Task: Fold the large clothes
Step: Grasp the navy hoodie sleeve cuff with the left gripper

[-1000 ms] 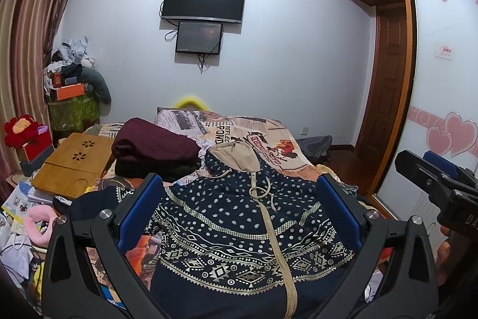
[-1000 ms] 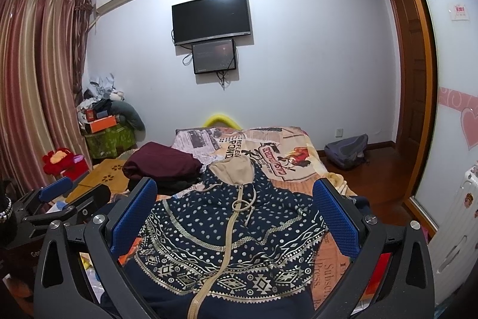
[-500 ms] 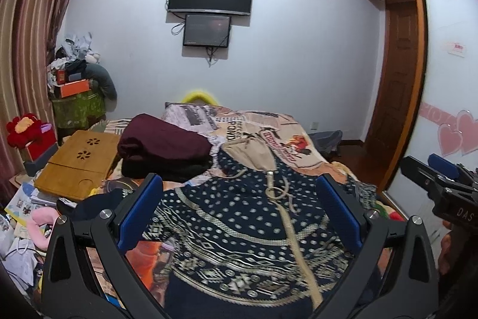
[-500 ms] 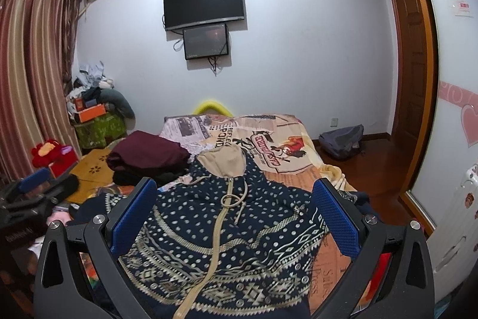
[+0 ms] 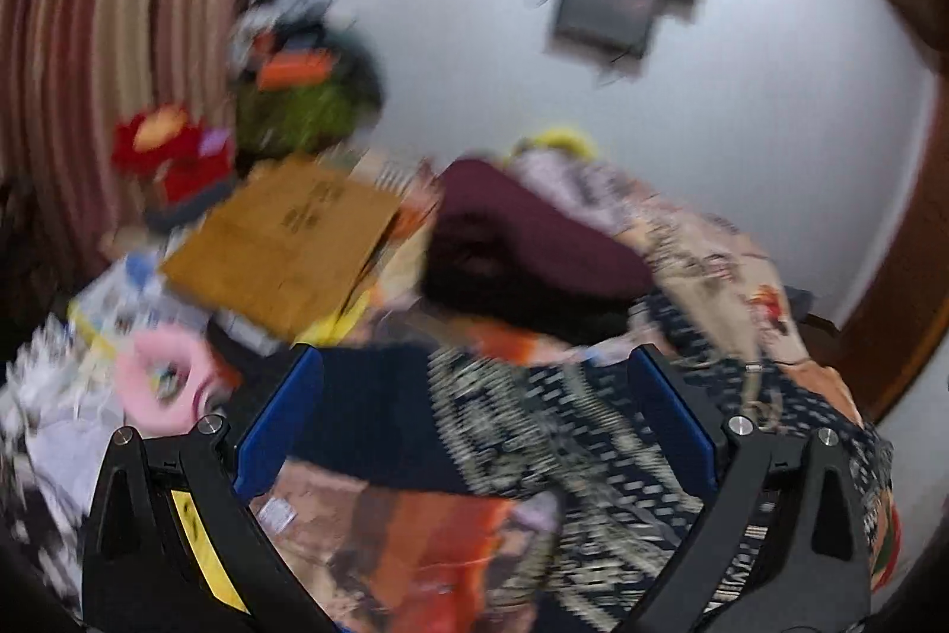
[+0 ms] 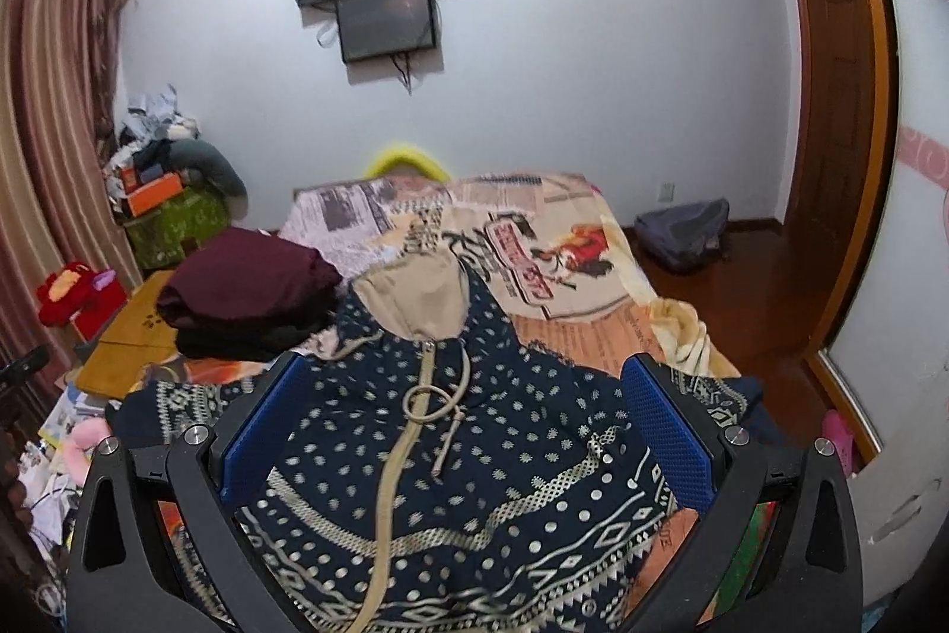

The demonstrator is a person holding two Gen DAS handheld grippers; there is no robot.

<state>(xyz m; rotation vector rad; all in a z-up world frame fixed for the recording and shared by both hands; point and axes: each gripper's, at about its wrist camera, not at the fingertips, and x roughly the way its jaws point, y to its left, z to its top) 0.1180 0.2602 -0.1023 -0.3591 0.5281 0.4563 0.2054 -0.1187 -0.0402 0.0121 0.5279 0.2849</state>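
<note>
Reaching for the navy hooded jacket spread flat on the bed, you keep both the left gripper and right gripper wide open and empty; pinch each sleeve edge squarely.

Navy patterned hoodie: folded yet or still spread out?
Spread. The hoodie lies front-up on the bed, zipper straight, tan hood flat above, one sleeve out sideways; no fold visible.

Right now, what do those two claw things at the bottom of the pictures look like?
Both look alike. The left gripper has black angular arms, flat blue finger pads, silver bolts and a yellow sticker. The right gripper has the same black frame, blue textured pads and silver bolts. No cables, hands or sleeves show.
</note>
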